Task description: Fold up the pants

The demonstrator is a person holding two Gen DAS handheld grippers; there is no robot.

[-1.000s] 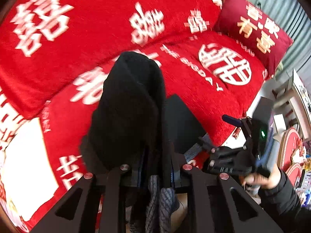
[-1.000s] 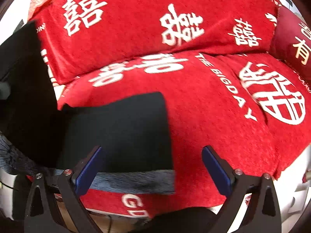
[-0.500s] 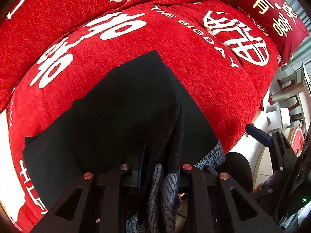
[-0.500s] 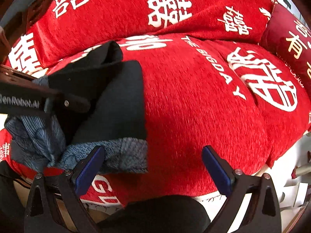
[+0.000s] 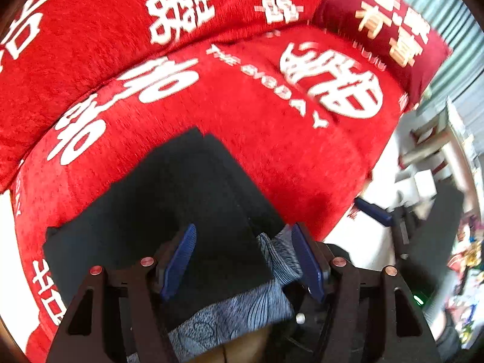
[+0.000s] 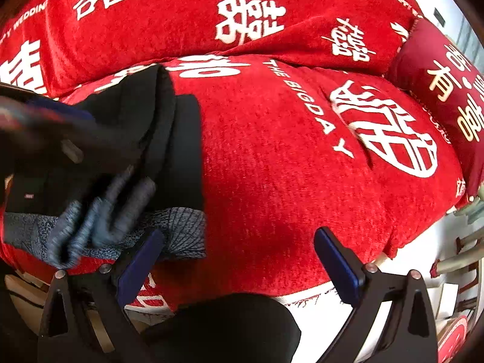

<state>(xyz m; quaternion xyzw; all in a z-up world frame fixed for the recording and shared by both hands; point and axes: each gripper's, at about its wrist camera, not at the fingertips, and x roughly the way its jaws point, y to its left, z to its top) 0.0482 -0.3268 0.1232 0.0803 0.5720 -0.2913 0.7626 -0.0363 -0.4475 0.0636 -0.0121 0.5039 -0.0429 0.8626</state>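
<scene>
Pants (image 5: 181, 205) lie folded on sofa (image 5: 272, 157); left gripper (image 5: 245, 260), right gripper (image 6: 239, 260) both wide, empty.

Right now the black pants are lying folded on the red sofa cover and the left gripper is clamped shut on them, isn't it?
Not quite. The left wrist view shows the left gripper open, its blue pads spread apart above the black pants. The pants do lie folded on the red sofa cover.

A home living room dressed for a wedding: a sofa under a red cover (image 6: 272, 166) printed with white double-happiness characters and "THE BIGDAY", a dark red cushion (image 5: 390, 27) at upper right, furniture legs (image 6: 459, 260) at lower right.
</scene>
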